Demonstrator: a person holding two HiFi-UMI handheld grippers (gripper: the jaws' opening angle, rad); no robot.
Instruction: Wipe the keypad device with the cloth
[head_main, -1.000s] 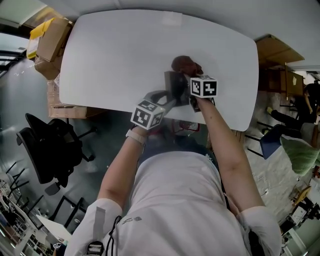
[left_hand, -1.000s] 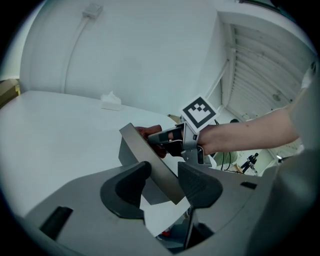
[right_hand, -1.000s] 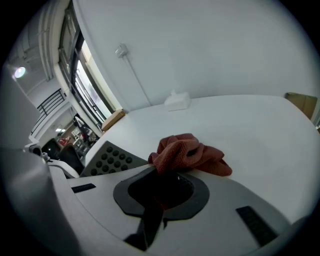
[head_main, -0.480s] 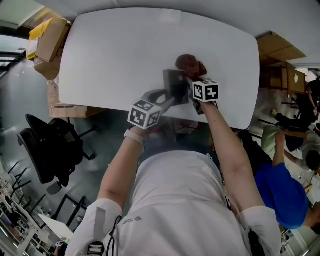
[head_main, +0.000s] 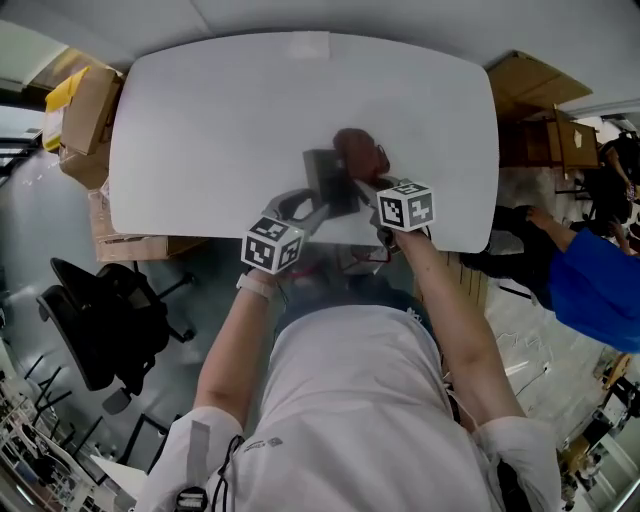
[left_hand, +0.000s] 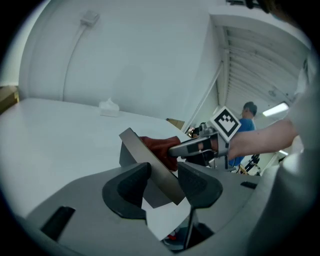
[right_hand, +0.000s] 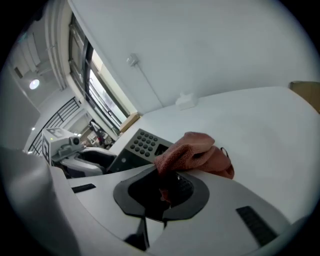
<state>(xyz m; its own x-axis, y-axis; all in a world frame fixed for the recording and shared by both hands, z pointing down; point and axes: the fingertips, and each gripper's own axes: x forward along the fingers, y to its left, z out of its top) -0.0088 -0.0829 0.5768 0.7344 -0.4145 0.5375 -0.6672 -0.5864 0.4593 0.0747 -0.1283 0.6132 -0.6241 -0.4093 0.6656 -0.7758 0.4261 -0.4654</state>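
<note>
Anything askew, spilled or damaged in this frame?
Only the keypad device is askew. It is held tilted in the left hand-held gripper over the near side of the table, which looks deliberate. The right hand-held gripper pinches the bunched cloth. No spill or damage shows.

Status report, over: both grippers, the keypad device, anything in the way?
Left gripper shut on keypad device, holding its edge. Right gripper shut on cloth, cloth beside the device. Nothing in the way.
</note>
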